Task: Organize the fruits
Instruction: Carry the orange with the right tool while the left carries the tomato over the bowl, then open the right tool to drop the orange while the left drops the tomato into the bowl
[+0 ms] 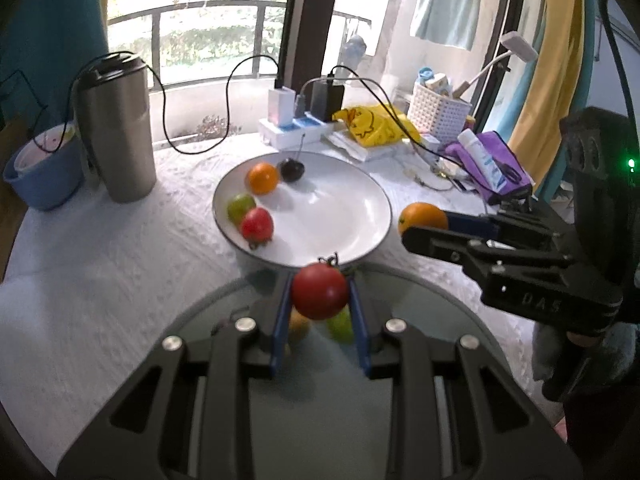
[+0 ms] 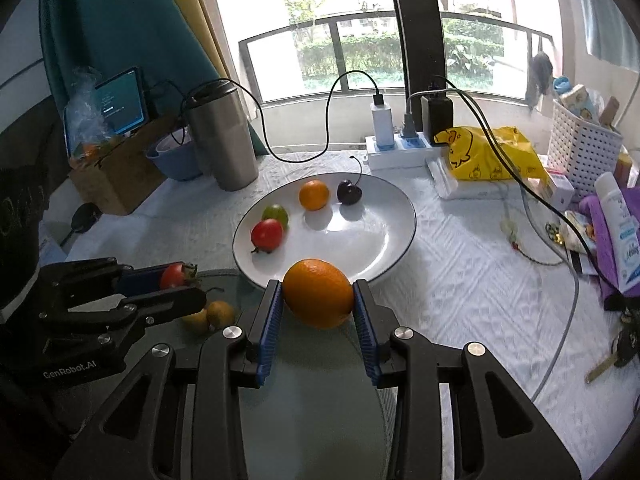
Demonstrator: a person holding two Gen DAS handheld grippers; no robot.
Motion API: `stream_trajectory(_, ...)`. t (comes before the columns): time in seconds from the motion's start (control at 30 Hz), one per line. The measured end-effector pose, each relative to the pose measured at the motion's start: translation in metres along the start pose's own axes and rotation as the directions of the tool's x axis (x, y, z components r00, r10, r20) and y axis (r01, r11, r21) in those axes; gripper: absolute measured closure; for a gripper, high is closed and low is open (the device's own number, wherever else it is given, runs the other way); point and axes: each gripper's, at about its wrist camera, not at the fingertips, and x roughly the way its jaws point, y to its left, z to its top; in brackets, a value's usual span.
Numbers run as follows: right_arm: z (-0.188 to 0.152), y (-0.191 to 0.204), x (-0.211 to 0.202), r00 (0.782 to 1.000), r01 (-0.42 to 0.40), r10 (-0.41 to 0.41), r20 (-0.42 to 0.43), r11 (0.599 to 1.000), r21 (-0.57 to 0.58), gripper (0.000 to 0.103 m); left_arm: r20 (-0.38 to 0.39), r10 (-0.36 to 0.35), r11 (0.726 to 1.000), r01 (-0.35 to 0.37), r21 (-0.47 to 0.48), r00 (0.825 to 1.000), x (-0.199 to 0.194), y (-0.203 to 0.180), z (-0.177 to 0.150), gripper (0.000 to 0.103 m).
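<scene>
My left gripper (image 1: 319, 294) is shut on a red tomato (image 1: 319, 291) and holds it above a glass plate (image 1: 420, 300), just short of the white plate (image 1: 340, 216). My right gripper (image 2: 319, 295) is shut on an orange (image 2: 319, 293), also at the white plate's (image 2: 360, 240) near rim. The white plate holds a small orange (image 2: 314, 195), a dark cherry (image 2: 349, 193), a green fruit (image 2: 276, 213) and a red tomato (image 2: 267, 235). Small yellow and green fruits (image 2: 208, 316) lie on the glass plate (image 2: 312, 380) under the left gripper (image 2: 180, 280).
A steel tumbler (image 2: 224, 136) and a blue bowl (image 2: 176, 158) stand at the back left. A power strip (image 2: 400, 152) with chargers and cables, a yellow bag (image 2: 488, 154), a white basket (image 2: 580, 152) and purple cloth (image 2: 604, 232) crowd the back and right.
</scene>
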Motion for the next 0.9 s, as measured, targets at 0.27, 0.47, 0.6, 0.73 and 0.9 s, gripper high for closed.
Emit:
stream_trajectory(0.27,0.017,-0.009,0.019,1.000,0.017,-0.017,-0.008,1.000,-0.010,0.066,-0.013,-0.010,1.000,0.010,0.012,1.000,0.026,0.005,0.016,0.074)
stream_trajectory(0.47,0.029,-0.017,0.039,0.999,0.026,-0.026,-0.022,0.999,-0.019,0.066,-0.036,-0.019,1.000,0.019,-0.008,0.999,0.043,0.008,0.021,0.074)
stream_trajectory(0.6,0.038,-0.022,0.054,0.998,0.058,-0.059,-0.030,0.998,-0.037,0.066,-0.058,-0.019,1.000,0.018,-0.011,0.998,0.055,0.010,0.022,0.074)
stream_trajectory(0.73,0.039,-0.032,0.070,0.995,0.086,-0.087,-0.049,0.996,-0.028,0.066,-0.072,-0.023,0.999,0.021,-0.024,0.997,0.060,0.011,0.022,0.074)
stream_trajectory(0.9,0.038,-0.037,0.079,0.993,0.106,-0.107,-0.050,0.994,-0.024,0.066,-0.082,-0.025,0.999,0.023,-0.029,0.996,0.064,0.012,0.023,0.074)
